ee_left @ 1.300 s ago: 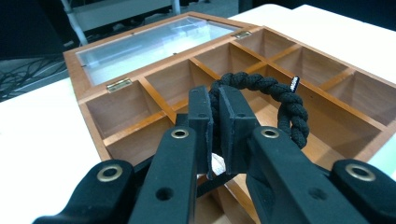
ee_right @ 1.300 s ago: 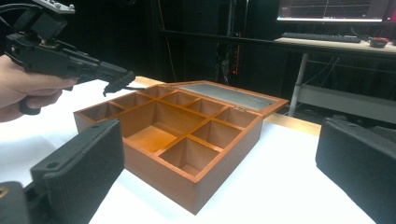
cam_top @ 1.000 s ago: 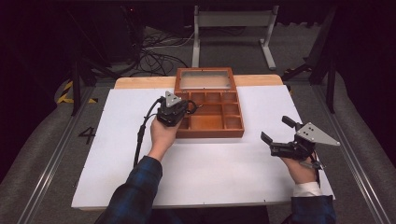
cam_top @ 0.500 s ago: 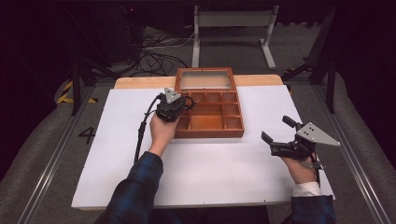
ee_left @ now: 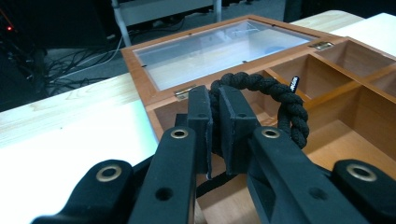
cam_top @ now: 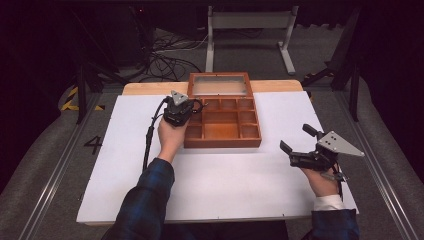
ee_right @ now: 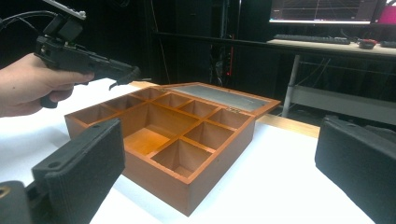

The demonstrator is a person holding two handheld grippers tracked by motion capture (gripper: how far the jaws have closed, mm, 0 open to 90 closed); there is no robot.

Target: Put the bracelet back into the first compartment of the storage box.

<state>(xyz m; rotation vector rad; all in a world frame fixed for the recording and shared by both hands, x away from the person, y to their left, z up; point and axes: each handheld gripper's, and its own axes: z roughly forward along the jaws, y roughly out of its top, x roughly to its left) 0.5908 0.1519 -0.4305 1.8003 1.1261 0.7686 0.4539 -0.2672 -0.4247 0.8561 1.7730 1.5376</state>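
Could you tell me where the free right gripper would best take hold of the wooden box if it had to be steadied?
Probably the near right wall of the wooden box. That corner faces the right gripper, whose jaws stand wide open. The wall is thin, straight and upright, with an open compartment behind it, so one jaw could go inside and one outside, coming from the right. The left gripper is pinching a black braided cord.

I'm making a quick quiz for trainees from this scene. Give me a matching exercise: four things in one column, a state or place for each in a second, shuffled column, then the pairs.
Things:
1. left gripper
2. right gripper
3. box lid
4. black braided cord

States:
A. lying flat open behind the wooden box
B. jaws wide apart, holding nothing
C. pinched above a box compartment
D. jaws shut on something

Pairs: 1-D, 2-B, 3-A, 4-C
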